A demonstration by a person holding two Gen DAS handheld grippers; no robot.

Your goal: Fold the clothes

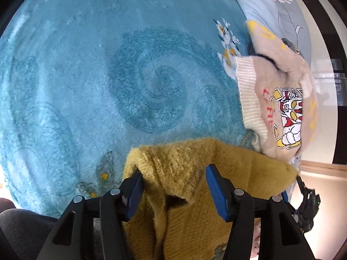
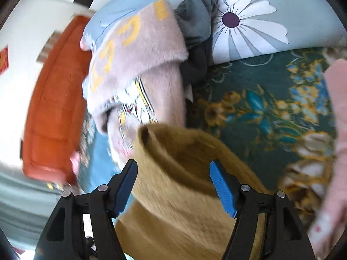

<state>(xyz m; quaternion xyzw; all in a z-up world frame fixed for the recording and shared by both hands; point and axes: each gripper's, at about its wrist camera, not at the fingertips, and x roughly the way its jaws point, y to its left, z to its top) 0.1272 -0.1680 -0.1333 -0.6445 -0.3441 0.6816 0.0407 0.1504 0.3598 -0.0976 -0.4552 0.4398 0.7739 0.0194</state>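
In the left wrist view, the left gripper (image 1: pixel 173 186) has its blue-padded jaws spread apart, with a fuzzy mustard sweater (image 1: pixel 186 173) bunched between them; the fabric brushes the left pad, but nothing is pinched. The sweater lies on a teal blanket (image 1: pixel 97 75) with a swirl pattern. To the right, a beige sweater (image 1: pixel 279 99) with a cartoon print and white ribbed hem sits crumpled at the blanket's edge, near a pale blue pillow (image 1: pixel 271 6) with daisies. The other gripper's black body shows at the lower right, just past the mustard hem. In the right wrist view, blurred by motion, the right gripper (image 2: pixel 173 184) also stands open, the mustard sweater (image 2: pixel 184 173) folded up between its fingers without being clamped. Beyond it lie the beige sweater (image 2: pixel 141 60), a grey garment (image 2: pixel 197 21), the daisy pillow (image 2: pixel 260 21) and a dark green floral blanket (image 2: pixel 260 99). A pink cloth (image 2: pixel 338 140) hangs at the right edge, and an orange headboard (image 2: pixel 54 108) stands left.
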